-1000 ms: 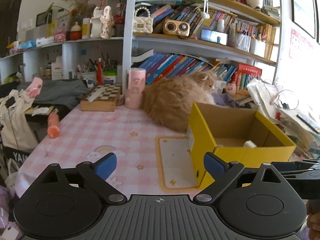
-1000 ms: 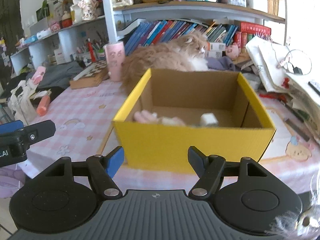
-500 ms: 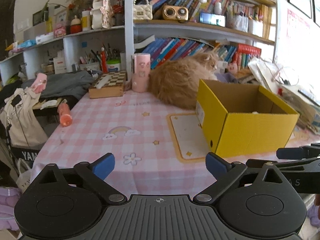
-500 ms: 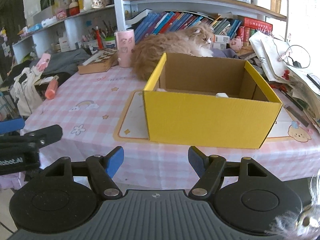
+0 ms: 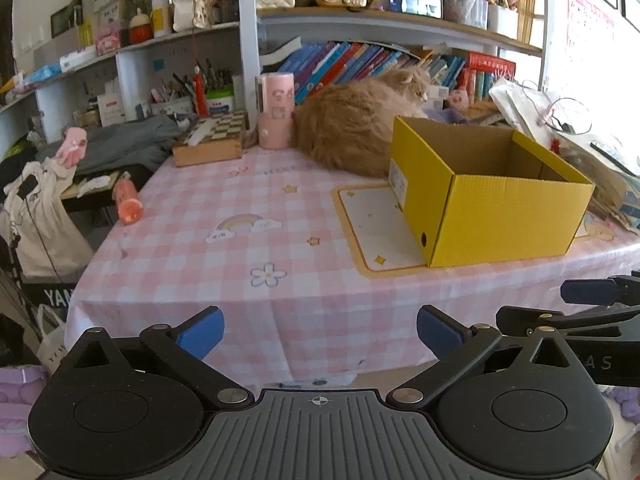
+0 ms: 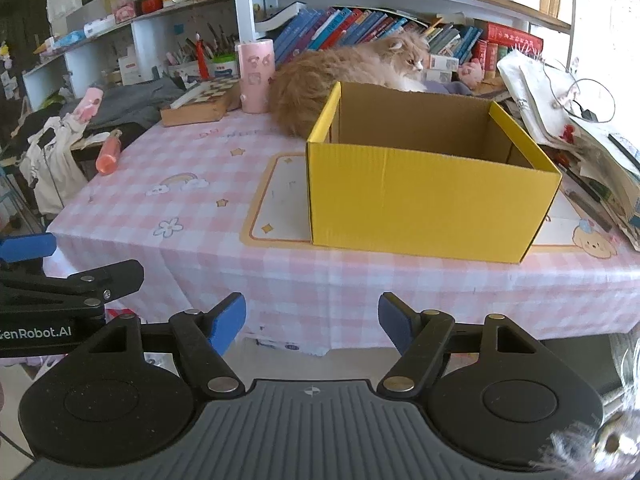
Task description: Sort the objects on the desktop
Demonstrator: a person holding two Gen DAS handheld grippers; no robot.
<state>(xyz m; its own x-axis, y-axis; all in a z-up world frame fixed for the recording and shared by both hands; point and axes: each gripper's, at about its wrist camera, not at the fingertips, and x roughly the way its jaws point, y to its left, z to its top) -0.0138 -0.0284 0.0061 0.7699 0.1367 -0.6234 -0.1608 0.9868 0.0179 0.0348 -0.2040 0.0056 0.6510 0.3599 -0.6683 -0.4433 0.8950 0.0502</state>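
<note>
Yellow box (image 6: 424, 204) interior floor hidden; contents perhaps unseen.

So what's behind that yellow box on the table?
A fluffy orange cat lies right behind the yellow box, with a row of books on the shelf beyond. The box hides the cat's lower body, so whether it touches the box cannot be told.

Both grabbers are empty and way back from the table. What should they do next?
Probably reach the left gripper toward the orange tube at the table's left edge. It looks like the only loose small thing still outside the yellow box, and both grippers, the right too, have open, empty jaws short of the table.
</note>
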